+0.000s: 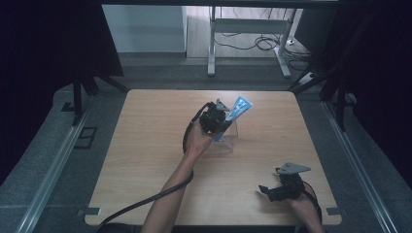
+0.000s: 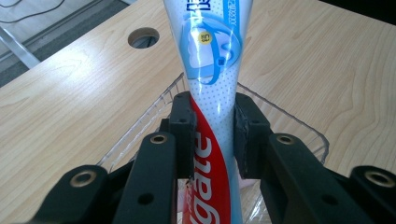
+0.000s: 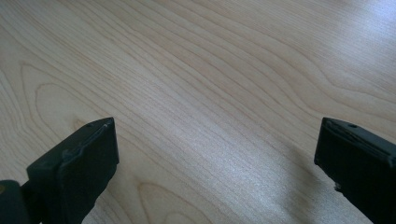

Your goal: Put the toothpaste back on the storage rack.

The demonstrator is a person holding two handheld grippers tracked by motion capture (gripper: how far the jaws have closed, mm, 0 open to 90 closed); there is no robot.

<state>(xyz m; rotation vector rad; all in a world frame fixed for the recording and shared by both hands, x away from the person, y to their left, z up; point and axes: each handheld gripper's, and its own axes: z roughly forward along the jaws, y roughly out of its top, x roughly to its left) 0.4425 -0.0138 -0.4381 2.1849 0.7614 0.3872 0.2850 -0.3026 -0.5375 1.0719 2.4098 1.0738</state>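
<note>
A toothpaste tube (image 2: 212, 93), white and blue with a red band, is clamped between the jaws of my left gripper (image 2: 212, 126); both pads press its sides. From above, the tube (image 1: 238, 109) sticks up and tilts to the right over a clear plastic box (image 1: 224, 141) near the table's middle, with the left gripper (image 1: 219, 122) just above the box. The box's clear rim (image 2: 280, 112) lies right under the jaws. My right gripper (image 1: 266, 190) rests low at the table's front right, its jaws (image 3: 215, 154) standing wide apart over bare wood.
The wooden table (image 1: 145, 160) has a round cable hole (image 2: 143, 37) beyond the box. A black cable (image 1: 145, 199) trails from the left hand off the front edge. A metal desk frame (image 1: 248, 43) stands on the floor behind the table.
</note>
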